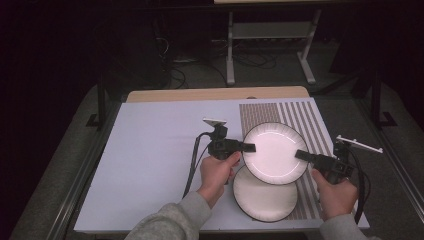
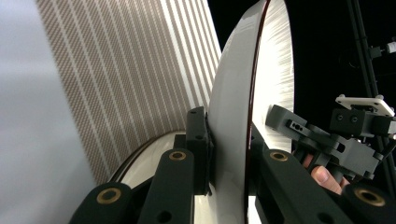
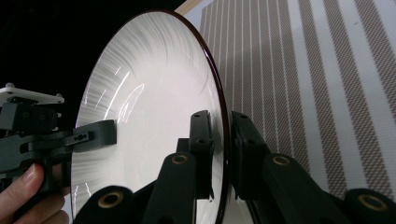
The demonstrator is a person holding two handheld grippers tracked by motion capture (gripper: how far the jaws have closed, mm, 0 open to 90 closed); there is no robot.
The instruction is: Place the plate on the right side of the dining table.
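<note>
Both tools are clamped on opposite rims of the upper plate (image 1: 274, 153): your left tool (image 1: 248, 147) and your right tool (image 1: 301, 155). It hangs above the lower plate (image 1: 262, 195) and the striped mat (image 1: 305, 120) on the table (image 1: 150, 150). Keep both hands level and moving together, so the rim doesn't slip or twist.

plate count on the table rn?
2. One plate is lifted over the striped mat, clamped at opposite rim edges by the left gripper and right gripper. The second plate lies on the table below it, partly overlapped. More underneath: can't tell.
</note>
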